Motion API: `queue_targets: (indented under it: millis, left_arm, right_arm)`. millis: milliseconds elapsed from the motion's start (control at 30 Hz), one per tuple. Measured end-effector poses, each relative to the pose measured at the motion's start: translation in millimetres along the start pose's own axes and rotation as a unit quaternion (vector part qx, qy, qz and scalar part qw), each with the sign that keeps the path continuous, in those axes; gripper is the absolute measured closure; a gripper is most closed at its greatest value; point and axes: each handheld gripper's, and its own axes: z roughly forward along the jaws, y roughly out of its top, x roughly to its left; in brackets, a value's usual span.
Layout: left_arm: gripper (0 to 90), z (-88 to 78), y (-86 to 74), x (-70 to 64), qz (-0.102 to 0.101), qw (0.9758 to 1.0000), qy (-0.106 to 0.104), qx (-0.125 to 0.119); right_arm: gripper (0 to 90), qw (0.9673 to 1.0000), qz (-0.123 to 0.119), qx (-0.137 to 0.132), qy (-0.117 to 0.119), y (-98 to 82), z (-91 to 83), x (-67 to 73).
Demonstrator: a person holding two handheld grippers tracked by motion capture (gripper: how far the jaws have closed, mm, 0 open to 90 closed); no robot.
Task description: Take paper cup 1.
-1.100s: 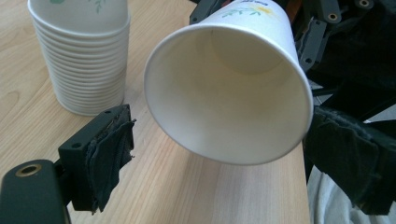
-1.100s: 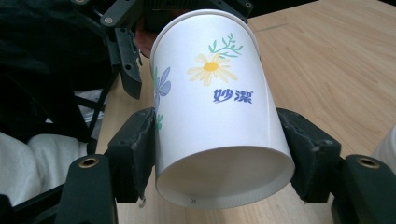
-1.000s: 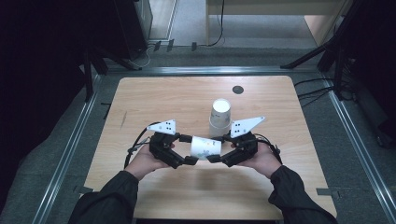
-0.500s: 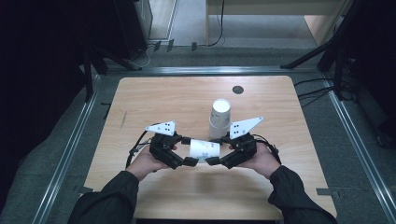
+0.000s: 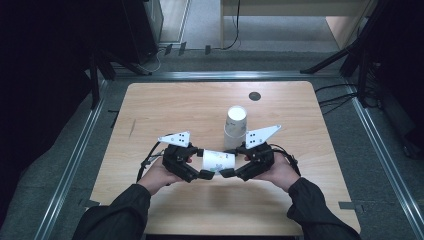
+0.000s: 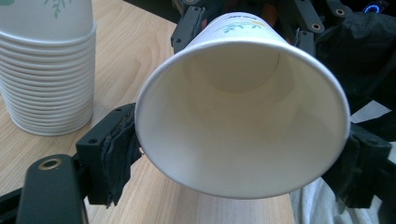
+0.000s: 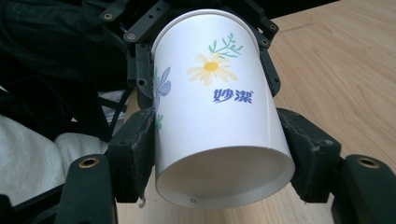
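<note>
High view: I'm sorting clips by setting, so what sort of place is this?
Probably a lab or test room: a bare wooden table set within metal rails, cables on a grey floor, and a stack of paper cups.

Materials and surface finish

The paper cup [image 7: 219, 112] is smooth, matt white paper with a printed flower pattern; the stack of cups [image 6: 44, 65] matches it. The tabletop [image 5: 175, 110] is pale wood-grain laminate with a low sheen. Jaws are matt black plastic with rough, textured rubbery pads [image 6: 119, 154].
</note>
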Motion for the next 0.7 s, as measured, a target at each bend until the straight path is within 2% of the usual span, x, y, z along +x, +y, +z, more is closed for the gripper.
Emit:
queue_targets:
  millis: [300,433,700]
  left_arm:
    - [16.1,0.0,0.3,0.0,-0.002,1.0000,0.001,0.003]
    - [19.6,-0.3,0.2,-0.5,0.003,1.0000,0.002,0.008]
    - [21.0,-1.2,1.1,-1.2,0.006,1.0000,0.006,0.005]
  right_arm:
    - [33.5,1.0000,0.003,0.007,0.001,-0.3,2.6,0.2]
    - [33.6,0.9999,0.004,0.014,0.003,-1.0,4.8,0.2]
    - [33.5,0.9999,0.007,0.011,0.003,-0.8,4.5,-0.8]
